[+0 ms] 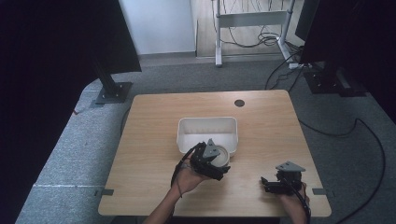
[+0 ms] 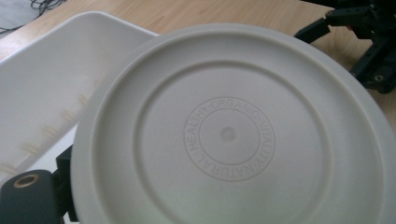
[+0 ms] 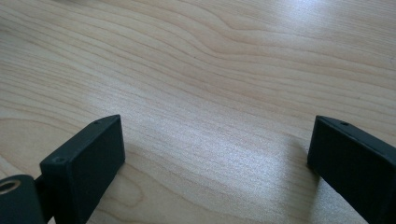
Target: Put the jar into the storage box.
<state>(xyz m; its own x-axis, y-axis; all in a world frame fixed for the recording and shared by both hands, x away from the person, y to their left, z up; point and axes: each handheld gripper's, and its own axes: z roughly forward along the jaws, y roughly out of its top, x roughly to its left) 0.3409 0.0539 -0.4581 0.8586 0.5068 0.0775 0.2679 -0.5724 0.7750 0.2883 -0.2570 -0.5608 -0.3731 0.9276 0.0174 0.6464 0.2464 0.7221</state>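
- You are holding a round pale plate (image 2: 229, 135) in your left tongs (image 1: 211, 161), and the plate is sitting very close to that camera, with its bottom side facing it
- You are gripping the plate by its edge; one black jaw is peeking out at the lower left of the plate in the left gripper view
- You are keeping the plate right at the near right corner of the white bin (image 1: 187, 129), in the middle of the wooden surface (image 1: 154, 112)
- From above, the plate is looking tilted and partly over the bin's front rim, but I cannot tell if it is touching the rim
- Your right tongs (image 1: 271, 185) are waiting low near the right front part of the surface, well apart from the bin
- Their jaws are standing wide apart with nothing between them, just bare wood below
- I am guessing that you are on the step of moving the plate into or out of the bin; I cannot tell which way
- If it is going in, the next move is calling for a little lift so the plate's edge is clearing the rim, then a slow lowering onto the bin's floor
- Keep squeezing until the plate is resting flat, because a smooth plate could be slipping
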